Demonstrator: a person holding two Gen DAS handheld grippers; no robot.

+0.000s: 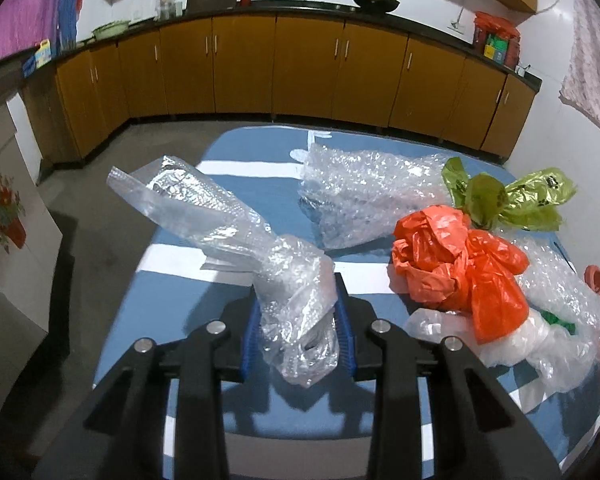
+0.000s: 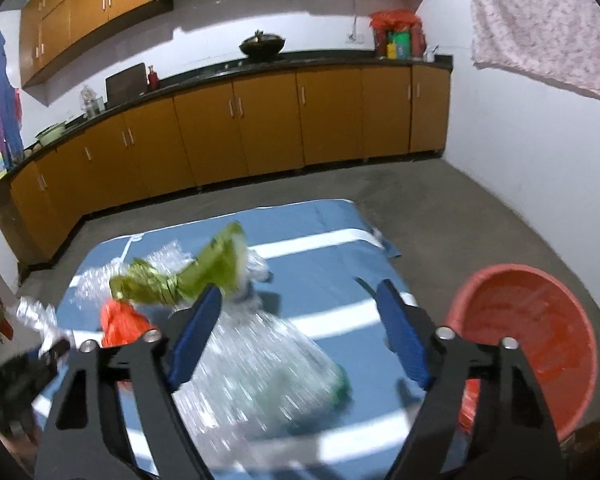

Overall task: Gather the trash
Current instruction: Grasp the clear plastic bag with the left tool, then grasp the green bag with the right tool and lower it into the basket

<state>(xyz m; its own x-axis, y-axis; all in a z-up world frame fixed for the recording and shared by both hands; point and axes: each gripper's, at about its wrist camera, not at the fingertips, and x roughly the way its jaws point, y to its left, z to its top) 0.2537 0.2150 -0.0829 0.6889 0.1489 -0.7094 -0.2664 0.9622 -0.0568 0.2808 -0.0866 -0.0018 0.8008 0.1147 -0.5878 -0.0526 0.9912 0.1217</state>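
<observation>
On the blue table (image 1: 172,292) the left gripper (image 1: 298,334) clamps a clear bag (image 1: 236,216), the right gripper (image 2: 300,328) gapes empty, and orange (image 1: 460,276), green (image 1: 504,196) and bubble-wrap (image 1: 364,192) trash toward two o'clock remains outside the red basin (image 2: 532,320).

The right gripper (image 2: 300,332) is hanging over a blue table (image 2: 324,240) with its blue fingers (image 2: 404,340) spread wide apart; a blurred sheet of bubble wrap (image 2: 260,364) is lying between and below them. A green bag (image 2: 204,272) is sitting just beyond the left finger, with an orange bag (image 2: 120,320) beside it; a red basin (image 2: 540,332) is standing on the floor to the right of the table.
</observation>
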